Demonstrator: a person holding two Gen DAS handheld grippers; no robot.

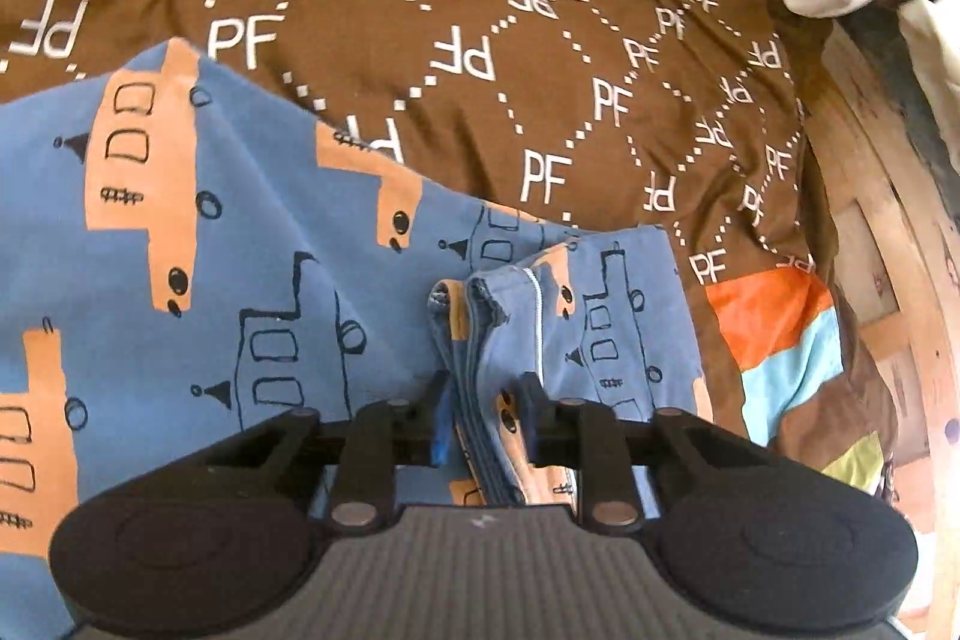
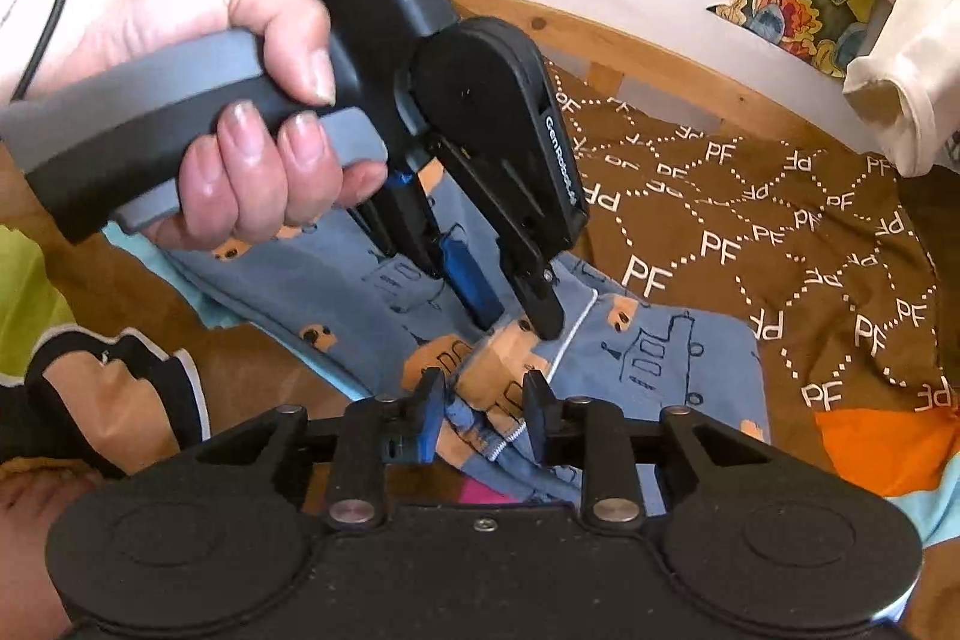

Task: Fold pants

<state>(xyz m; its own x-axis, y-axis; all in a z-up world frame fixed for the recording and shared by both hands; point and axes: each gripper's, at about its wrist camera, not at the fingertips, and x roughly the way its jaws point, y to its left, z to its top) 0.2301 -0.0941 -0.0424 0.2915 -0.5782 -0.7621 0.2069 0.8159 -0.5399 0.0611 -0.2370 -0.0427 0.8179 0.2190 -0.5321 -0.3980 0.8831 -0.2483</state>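
2 tools point(image 1: 485, 415) point(image 2: 485, 421) straddle the pants point(image 1: 198, 244) (jaws slack).

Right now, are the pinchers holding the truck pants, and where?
Nothing seems gripped. The left gripper and right gripper each straddle the folded hem edge of the pants, but their pads look apart from the cloth.

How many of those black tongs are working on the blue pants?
2. The left black tongs, held in a hand, come down onto the blue printed cotton pants from above; the right black tongs straddle the bunched edge nearest the camera.
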